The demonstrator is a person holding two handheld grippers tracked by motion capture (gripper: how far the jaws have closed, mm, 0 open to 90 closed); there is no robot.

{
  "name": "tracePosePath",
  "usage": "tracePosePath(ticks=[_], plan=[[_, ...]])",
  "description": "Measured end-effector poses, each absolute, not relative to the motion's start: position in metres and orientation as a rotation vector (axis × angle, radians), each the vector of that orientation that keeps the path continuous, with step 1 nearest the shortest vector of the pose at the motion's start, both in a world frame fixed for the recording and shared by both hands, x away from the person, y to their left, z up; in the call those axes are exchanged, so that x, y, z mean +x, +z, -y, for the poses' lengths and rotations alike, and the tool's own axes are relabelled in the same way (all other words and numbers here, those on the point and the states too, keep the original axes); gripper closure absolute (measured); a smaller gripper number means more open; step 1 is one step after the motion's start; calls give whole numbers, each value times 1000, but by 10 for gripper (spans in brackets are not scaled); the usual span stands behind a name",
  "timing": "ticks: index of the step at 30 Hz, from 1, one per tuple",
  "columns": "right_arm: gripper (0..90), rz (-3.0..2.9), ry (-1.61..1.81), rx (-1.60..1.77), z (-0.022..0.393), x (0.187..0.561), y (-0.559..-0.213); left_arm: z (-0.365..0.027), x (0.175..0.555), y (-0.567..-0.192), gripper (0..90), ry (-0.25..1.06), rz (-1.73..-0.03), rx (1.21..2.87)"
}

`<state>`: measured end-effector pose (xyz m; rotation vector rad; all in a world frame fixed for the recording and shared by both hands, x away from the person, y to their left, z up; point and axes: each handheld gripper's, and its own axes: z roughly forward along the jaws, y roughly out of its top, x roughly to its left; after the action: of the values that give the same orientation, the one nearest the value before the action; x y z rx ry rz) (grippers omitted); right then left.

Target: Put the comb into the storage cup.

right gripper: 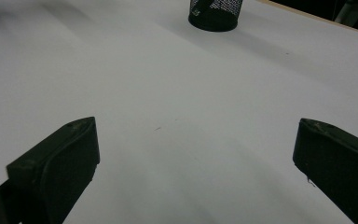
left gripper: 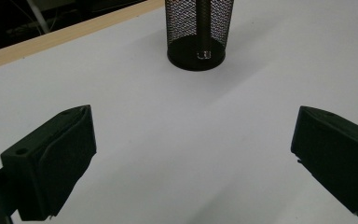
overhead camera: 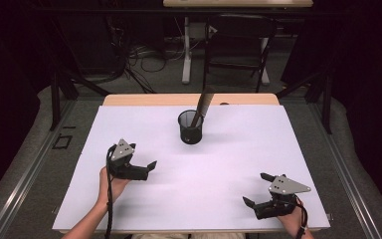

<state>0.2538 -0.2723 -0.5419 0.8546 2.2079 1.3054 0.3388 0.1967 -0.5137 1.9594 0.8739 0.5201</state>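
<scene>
Both hand-held grippers, left (overhead camera: 150,166) and right (overhead camera: 256,188), sit wide open and empty, and that mesh pen cup (overhead camera: 190,127) at center frame looks light and tippy, so I'd pinch its rim.

I am looking down and forward from a fixed high camera above my side of the white table (overhead camera: 189,174), seeing its whole top from some way off. The left gripper view is riding low, facing the black mesh cup (left gripper: 196,32) from near. The right gripper view is sitting low too, facing the same cup (right gripper: 214,13) from farther away. All three views are sharing the cup (overhead camera: 190,127) and the table.
</scene>
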Motion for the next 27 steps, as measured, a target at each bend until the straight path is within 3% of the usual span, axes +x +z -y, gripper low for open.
tracePosePath(ticks=[27], plan=[[0, -2204, 1308, 837, 270, 251, -539, -217, 286, -525, 0, 532, -873, 1889]])
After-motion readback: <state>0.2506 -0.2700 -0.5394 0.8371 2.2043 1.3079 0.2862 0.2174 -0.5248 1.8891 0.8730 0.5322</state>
